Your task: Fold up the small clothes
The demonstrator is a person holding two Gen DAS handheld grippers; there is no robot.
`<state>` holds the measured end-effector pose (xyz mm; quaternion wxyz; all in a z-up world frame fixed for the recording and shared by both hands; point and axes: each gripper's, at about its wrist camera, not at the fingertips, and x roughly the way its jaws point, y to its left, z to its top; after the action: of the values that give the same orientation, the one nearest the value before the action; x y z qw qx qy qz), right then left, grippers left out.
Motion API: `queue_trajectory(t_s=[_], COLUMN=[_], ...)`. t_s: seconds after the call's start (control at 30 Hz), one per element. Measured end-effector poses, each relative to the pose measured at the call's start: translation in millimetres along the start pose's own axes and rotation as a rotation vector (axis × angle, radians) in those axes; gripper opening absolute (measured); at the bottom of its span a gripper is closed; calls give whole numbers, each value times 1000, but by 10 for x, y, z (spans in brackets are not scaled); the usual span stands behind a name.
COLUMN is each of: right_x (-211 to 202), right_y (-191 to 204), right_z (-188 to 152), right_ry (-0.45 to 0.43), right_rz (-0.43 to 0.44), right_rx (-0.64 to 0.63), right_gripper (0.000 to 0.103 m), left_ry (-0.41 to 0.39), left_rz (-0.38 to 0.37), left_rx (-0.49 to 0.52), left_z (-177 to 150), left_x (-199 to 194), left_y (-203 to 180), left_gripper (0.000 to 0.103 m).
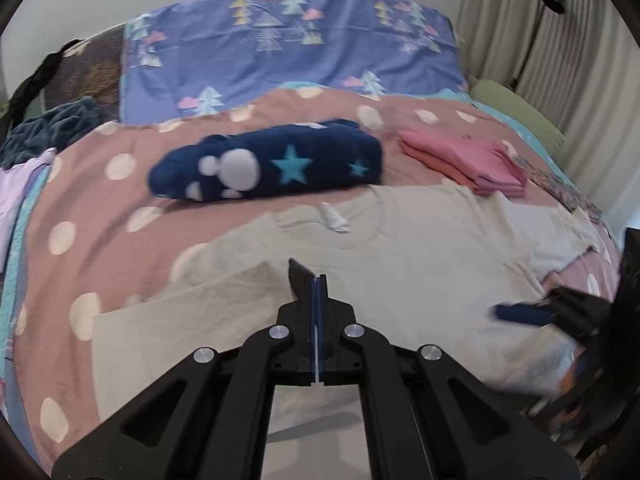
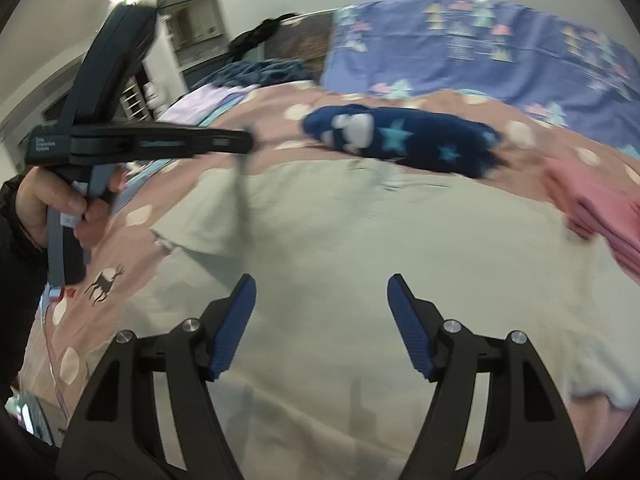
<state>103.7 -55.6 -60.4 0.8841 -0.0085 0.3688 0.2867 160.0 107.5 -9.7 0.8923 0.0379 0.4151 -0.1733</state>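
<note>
A cream T-shirt (image 1: 400,256) lies spread flat on the bed, its neck toward the pillow; it also fills the right wrist view (image 2: 340,240). My left gripper (image 1: 316,280) is shut above the shirt's left part, near its folded-over left sleeve; whether cloth is pinched between the pads I cannot tell. It shows from the side in the right wrist view (image 2: 244,142). My right gripper (image 2: 322,288) is open and empty over the shirt's middle; it appears blurred at the right edge of the left wrist view (image 1: 520,314).
A folded navy garment with stars (image 1: 268,164) and a folded pink stack (image 1: 468,160) lie beyond the shirt on the pink dotted bedspread (image 1: 100,208). A purple tree-print pillow (image 1: 288,48) is behind. Loose clothes (image 1: 56,128) lie at far left. Curtains (image 1: 560,40) hang at right.
</note>
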Motion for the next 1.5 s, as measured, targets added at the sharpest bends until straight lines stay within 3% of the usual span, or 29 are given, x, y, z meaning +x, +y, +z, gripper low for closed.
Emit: queue_trajectory(t_s=[0.13, 0.33, 0.4, 0.43, 0.47, 0.67, 0.9, 1.03, 1.13, 1.3, 1.4, 1.5], right_x=[308, 727, 844, 876, 879, 360, -215, -350, -362, -251, -204, -214], right_y=[171, 125, 133, 146, 145, -31, -623, -1018, -1194, -1407, -1492, -1612], right_z=[126, 260, 294, 315, 333, 407, 238, -48, -206, -451, -658, -733], right_ry=[49, 75, 95, 109, 120, 19, -46, -28, -21, 76, 133, 133], right_rz=[104, 206, 249, 283, 296, 228, 53, 23, -3, 3, 63, 166], right_rx=[17, 158, 203, 211, 217, 226, 291, 406, 439, 488, 551, 617], right_gripper=[70, 70, 47, 13, 5, 5, 5, 5, 5, 11, 38, 43], left_ry=[7, -19, -32, -38, -43, -112, -149, -128, -93, -64, -79, -119], left_rz=[-30, -74, -73, -73, -76, -158, -297, -370, -376, -309, -212, -66], left_rx=[-6, -58, -61, -66, -70, -67, 5, 30, 58, 52, 1, -98], left_z=[-30, -15, 6, 18, 33, 299, 663, 772, 745, 447, 88, -309], left_x=[-9, -111, -143, -161, -176, -264, -27, 189, 349, 349, 194, -26], left_y=[-12, 125, 133, 141, 144, -38, -713, -1092, -1307, -1216, -834, -331], left_gripper=[0, 0, 0, 0, 0, 0, 0, 0, 0, 5, 28, 40])
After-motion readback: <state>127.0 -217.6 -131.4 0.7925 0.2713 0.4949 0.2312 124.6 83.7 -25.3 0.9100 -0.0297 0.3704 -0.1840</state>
